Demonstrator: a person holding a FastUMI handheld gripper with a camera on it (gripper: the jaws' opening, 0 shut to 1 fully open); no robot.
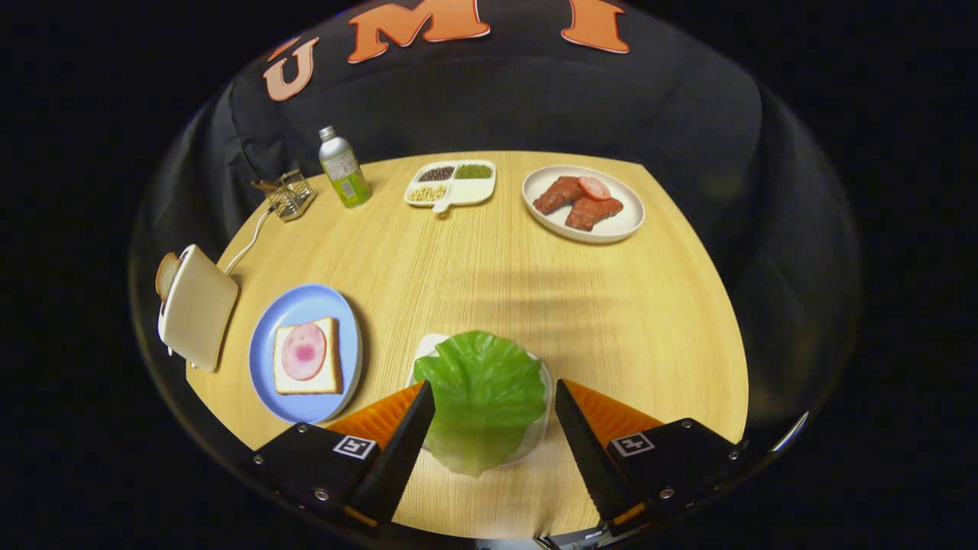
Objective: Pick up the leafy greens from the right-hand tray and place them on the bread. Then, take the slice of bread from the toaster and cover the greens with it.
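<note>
Gripper view: tongs [495, 416] spread wide over a lettuce leaf [483, 397] near the worktop's [489, 267] front edge.
Both fingers flank the green leaf, which lies on a pale tray [539, 416] between them; whether either finger touches the leaf is unclear. Toward the front left corner sits a blue plate [306, 302] holding a slice of bread [307, 357] topped with a round pink slice of ham [303, 351]. At the left edge stands a cream toaster [197, 307] with a browned bread slice [166, 275] poking out. Along the far edge are a small wire rack [290, 195], a green-labelled bottle [343, 168], a divided dish of beans [451, 184] and a white plate of meat pieces [584, 204].
</note>
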